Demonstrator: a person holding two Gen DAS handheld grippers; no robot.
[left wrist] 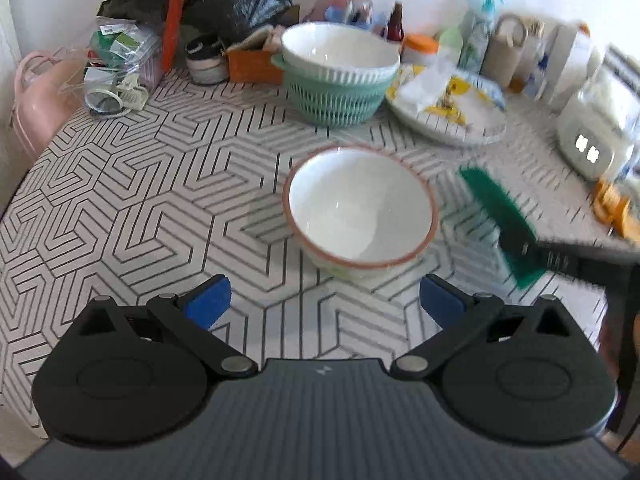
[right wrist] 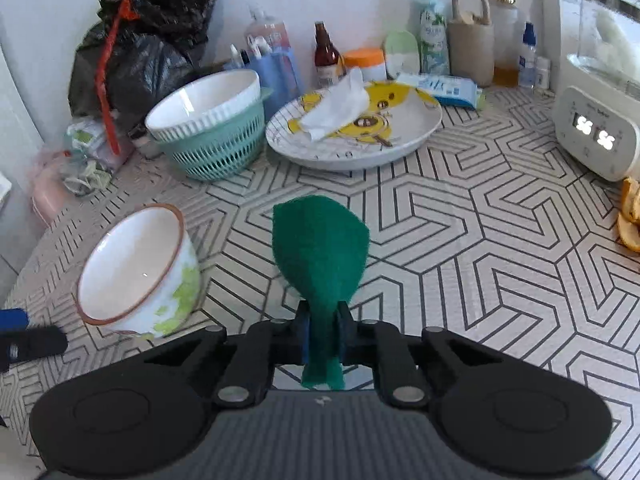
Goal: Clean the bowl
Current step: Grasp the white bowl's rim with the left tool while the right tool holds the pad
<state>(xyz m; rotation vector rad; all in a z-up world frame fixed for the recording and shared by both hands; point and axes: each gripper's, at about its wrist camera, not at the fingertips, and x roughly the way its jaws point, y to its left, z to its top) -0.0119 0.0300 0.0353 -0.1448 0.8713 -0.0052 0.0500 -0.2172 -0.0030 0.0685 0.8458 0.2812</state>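
The left gripper (left wrist: 325, 304) hangs near the bowl (left wrist: 360, 208), jaws wide. The right gripper (right wrist: 323, 334) pinches a green pad (right wrist: 320, 252) right of the bowl.

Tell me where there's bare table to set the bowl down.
Bare table lies right of the scouring pad, between the plate and the right gripper. Another patch lies left of the bowl, before the left gripper. The back wall is crowded with bottles and the basket.
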